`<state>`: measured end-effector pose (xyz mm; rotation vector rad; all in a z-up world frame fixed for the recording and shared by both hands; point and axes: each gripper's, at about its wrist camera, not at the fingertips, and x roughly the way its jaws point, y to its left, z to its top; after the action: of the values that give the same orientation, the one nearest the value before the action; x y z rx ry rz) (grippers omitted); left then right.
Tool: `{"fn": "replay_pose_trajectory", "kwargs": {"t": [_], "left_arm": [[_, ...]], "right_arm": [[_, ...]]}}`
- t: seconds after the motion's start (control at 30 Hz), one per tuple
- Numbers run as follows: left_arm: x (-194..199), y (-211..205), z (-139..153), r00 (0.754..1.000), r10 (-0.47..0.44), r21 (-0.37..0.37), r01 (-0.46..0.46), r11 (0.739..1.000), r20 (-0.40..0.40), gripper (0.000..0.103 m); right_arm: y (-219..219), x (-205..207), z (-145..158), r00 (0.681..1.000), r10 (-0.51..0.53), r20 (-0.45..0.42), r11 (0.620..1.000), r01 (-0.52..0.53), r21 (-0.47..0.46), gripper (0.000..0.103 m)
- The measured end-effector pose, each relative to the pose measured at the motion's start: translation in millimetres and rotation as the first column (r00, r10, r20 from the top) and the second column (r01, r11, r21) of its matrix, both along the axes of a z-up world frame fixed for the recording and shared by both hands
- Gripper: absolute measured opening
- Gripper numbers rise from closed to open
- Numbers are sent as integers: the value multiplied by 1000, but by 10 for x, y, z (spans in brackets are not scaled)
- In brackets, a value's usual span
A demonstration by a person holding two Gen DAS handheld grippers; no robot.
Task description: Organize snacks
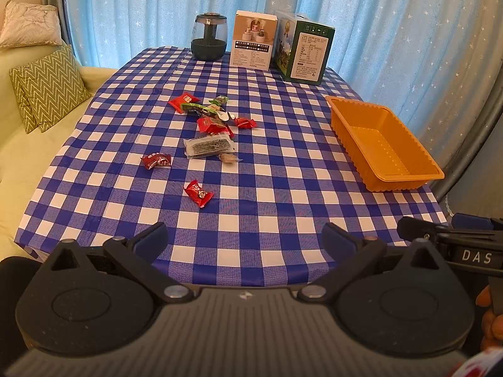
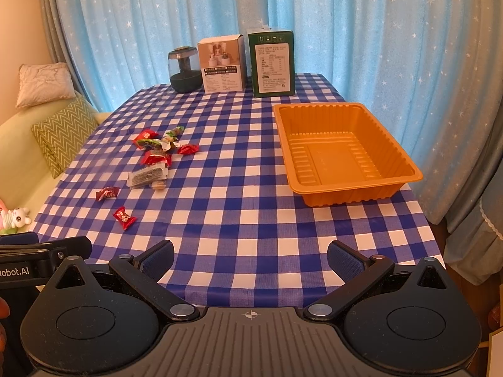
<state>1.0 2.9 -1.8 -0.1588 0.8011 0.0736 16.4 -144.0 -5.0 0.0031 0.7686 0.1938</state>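
Several wrapped snacks lie scattered on the blue-and-white checked table: a near red candy, another red candy, a clear packet with dark print, and a cluster of red and green wrappers. An empty orange plastic tray stands at the right. My left gripper is open and empty over the near table edge. My right gripper is open and empty, also at the near edge, right of the left one.
At the table's back stand a dark round jar, a white box and a green box. A sofa with cushions is at the left. Blue curtains hang behind.
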Motion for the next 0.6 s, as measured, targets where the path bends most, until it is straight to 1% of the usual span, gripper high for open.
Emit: {"fn": "replay_pose_trajectory", "kwargs": {"t": [0.6], "left_arm": [[1, -2, -3, 1000, 0, 1, 0, 1000, 1, 103]], "right_arm": [[9, 5, -9, 1000, 0, -4, 1000, 0, 3, 103]]}}
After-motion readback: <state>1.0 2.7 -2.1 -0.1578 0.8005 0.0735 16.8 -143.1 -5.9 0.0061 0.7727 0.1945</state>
